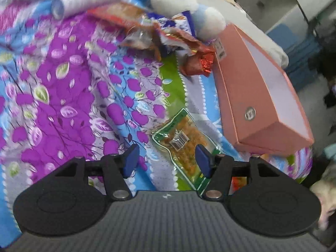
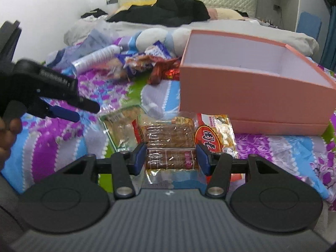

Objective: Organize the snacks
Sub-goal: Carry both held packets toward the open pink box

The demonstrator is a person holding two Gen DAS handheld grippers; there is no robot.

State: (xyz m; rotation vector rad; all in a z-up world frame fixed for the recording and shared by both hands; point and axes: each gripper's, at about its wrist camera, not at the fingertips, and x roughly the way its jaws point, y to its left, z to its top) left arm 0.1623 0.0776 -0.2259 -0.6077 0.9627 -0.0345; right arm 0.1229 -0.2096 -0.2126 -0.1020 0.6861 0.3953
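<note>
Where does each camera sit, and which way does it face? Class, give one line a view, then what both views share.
Left wrist: rides the left claw, tilted down at the floral bedspread and green-edged snack packet; only its blue pads show.
Right wrist: rides the right claw, facing along the bed over a brown snack packet between its pads; the other claw and a hand show at left.
Shared: open pink cardboard box, green-edged packet, snack pile.

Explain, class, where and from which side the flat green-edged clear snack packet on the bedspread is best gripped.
Grip the green-edged snack packet across its narrow width, near the close end, coming from above. It lies flat and long on the soft floral bedspread, so its long sealed edges probably suit the left claw, already open over it.
</note>
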